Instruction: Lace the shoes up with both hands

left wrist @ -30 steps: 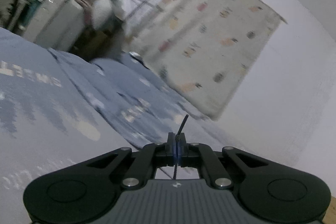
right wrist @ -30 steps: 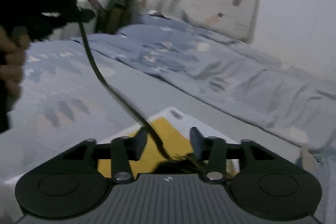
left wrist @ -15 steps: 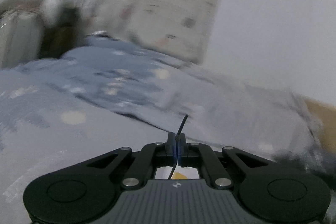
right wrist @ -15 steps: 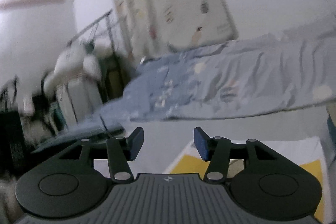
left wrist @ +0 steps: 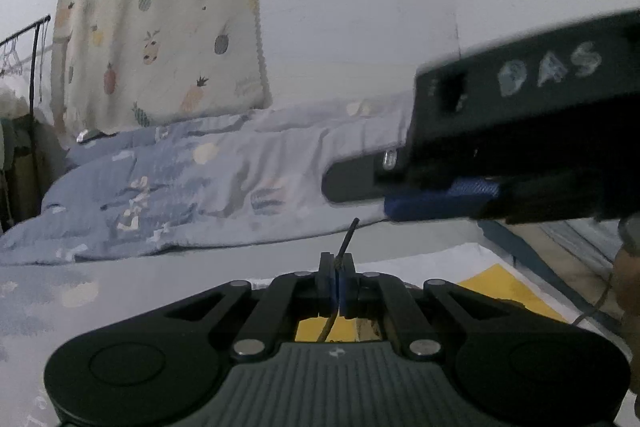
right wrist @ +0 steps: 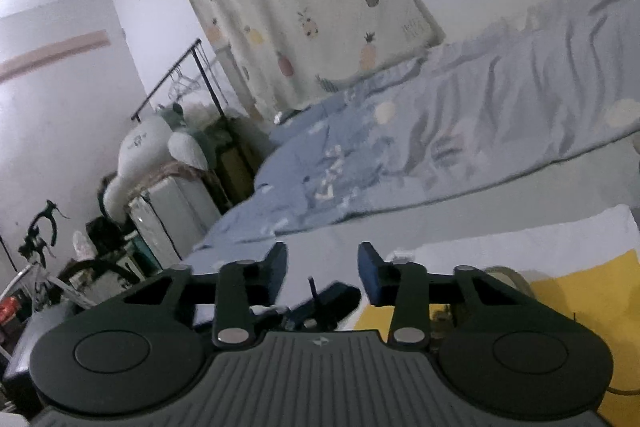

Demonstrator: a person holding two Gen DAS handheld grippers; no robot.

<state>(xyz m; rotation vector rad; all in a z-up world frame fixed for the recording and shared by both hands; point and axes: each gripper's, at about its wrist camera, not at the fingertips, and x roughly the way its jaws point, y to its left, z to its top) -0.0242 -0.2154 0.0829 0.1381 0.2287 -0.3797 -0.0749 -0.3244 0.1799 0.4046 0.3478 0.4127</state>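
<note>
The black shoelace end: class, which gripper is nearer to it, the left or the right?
Left. The left gripper is shut on the shoelace end, which sticks out past its tips. The right gripper, jaws closing on nothing, is just above it.

We see a cream curtain w/ pineapple print, pale blue duvet w/ white & cream patches, yellow-and-white mat, black claws w/ blue pads, dark lace.
</note>
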